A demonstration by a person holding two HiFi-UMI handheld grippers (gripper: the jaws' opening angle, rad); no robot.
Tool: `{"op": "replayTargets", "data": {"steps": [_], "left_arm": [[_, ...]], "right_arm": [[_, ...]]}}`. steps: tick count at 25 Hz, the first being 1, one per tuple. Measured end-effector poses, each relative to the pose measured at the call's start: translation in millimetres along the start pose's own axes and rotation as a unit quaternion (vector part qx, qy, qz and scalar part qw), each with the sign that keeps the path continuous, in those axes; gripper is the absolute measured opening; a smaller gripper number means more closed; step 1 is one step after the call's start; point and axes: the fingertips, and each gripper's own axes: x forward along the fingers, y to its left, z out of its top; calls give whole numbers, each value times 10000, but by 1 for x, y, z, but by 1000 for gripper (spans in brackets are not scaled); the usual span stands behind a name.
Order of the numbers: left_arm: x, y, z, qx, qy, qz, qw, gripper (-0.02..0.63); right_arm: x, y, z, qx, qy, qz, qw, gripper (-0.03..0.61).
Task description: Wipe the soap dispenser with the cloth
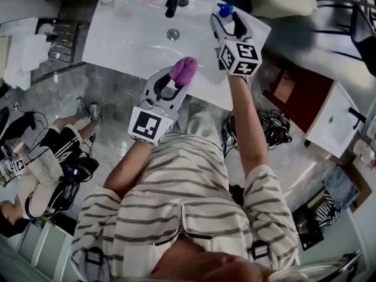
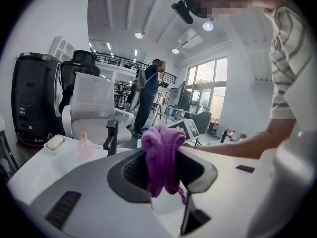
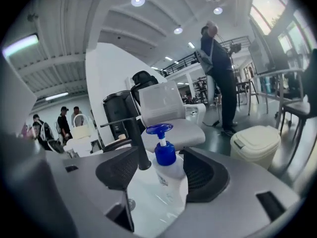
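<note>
Head view shows what neither gripper view does: both tools over the white washbasin (image 1: 129, 40) at once, with a person's bare forearms behind them. Left gripper (image 1: 175, 82) sits at the basin's near edge. Right gripper (image 1: 228, 21) is further in, near the back right corner.

Left gripper view: jaws clamped on the purple cloth (image 2: 161, 157), which is bunched and bulges up past the tips. Ahead-left of that gripper are a soap dish (image 2: 54, 143), a small pink bottle (image 2: 83, 145) and a black faucet (image 2: 111, 135).

Right gripper view: jaws stand wide apart with the soap dispenser (image 3: 166, 167) upright between them. It has a white body and a blue pump. There's a clear gap at the left pad; can't tell whether the right pad touches. Not gripped. The faucet is just ahead-left of this gripper, and only this view shows the dispenser body.

Surface is glossy white, with the drain (image 1: 173, 34) between the two grippers. The room is an open workshop with grey floor and ceiling spots. A white office chair (image 2: 96, 108) and a standing person (image 2: 147, 95) are beyond the basin, and another person sits (image 1: 41, 169) on the floor far left of the left gripper.

Containers: the soap dish holds a pale bar. A beige bin (image 3: 255, 143) right of the right gripper has its lid down.
</note>
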Motion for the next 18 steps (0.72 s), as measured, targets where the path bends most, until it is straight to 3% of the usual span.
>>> {"op": "replayTargets", "data": {"steps": [3,10,18], "left_arm": [[-3,-1,0,61,25,-6,10000,135],[-8,1,1,105,-28,70,9999,135],[-15,0,27,227,-303,162,9991,133]], "right_arm": [[-1,0,-5,-446,66,35,9990,276],[-15,4,8,-690,-74,-219,9973,279],[-58,26,37,-771,-341,-166,9963,275]]}}
